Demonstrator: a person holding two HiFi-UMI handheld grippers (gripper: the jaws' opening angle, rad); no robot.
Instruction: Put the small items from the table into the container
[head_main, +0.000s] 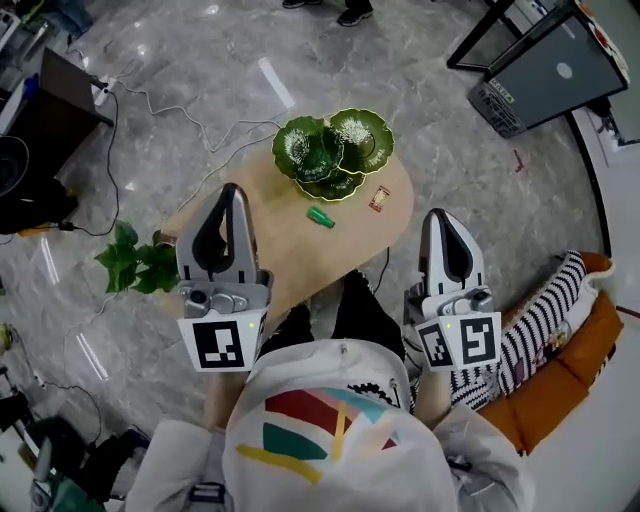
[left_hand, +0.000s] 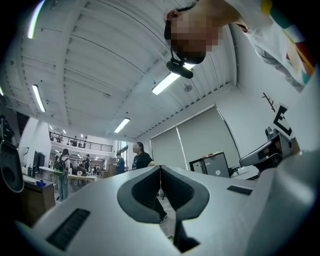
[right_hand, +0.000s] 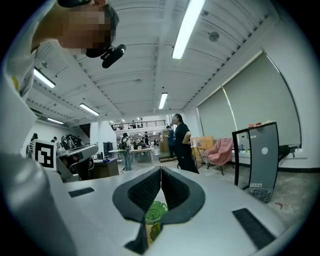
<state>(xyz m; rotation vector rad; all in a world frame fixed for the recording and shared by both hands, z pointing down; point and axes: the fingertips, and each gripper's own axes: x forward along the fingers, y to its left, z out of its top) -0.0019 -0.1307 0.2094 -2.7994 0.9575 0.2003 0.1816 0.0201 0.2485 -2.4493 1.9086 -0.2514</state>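
A green leaf-shaped container (head_main: 333, 150) of joined dishes stands at the far end of the oval wooden table (head_main: 290, 265). In front of it lie a small green item (head_main: 320, 216) and a small red and beige packet (head_main: 379, 198). My left gripper (head_main: 231, 192) is over the table's near left edge, shut and empty. My right gripper (head_main: 437, 216) is off the table's near right side, also shut and empty. In the left gripper view the jaws (left_hand: 160, 168) meet at the tips. The right gripper's (right_hand: 161, 169) view shows the green container (right_hand: 154, 211) through the gap below its closed tips.
A leafy green plant (head_main: 135, 262) sits on the marble floor left of the table, with cables (head_main: 170, 110) beyond it. A dark box (head_main: 555, 70) stands at the top right. An orange seat (head_main: 570, 370) with striped cloth (head_main: 540, 315) is at the right. People stand across the room (right_hand: 181, 142).
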